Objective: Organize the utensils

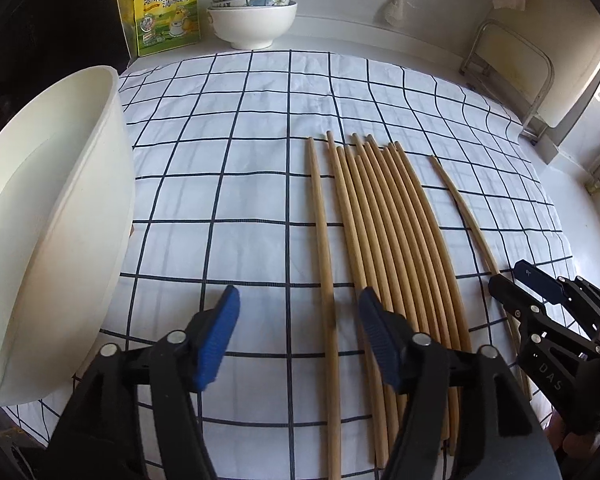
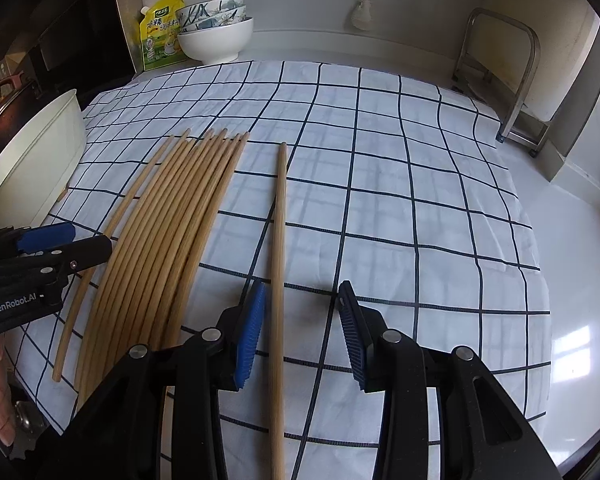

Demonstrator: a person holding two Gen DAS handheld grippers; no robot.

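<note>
Several wooden chopsticks [image 1: 396, 240] lie side by side in a bundle on a white checked cloth [image 1: 240, 184]; the bundle also shows in the right wrist view [image 2: 168, 236]. One chopstick [image 1: 324, 264] lies apart on the bundle's left, between my left fingers. Another single chopstick [image 2: 278, 280] lies apart on the right, between my right fingers. My left gripper [image 1: 298, 312] is open and empty above the cloth. My right gripper [image 2: 302, 304] is open and empty; it also shows in the left wrist view [image 1: 516, 276].
A large white tub [image 1: 48, 220] stands at the cloth's left edge. Stacked bowls [image 1: 252, 12] and a yellow seasoning pouch [image 1: 166, 12] stand at the back left. A metal rack [image 2: 516, 80] stands at the back right. Bare white counter [image 2: 580, 280] lies right of the cloth.
</note>
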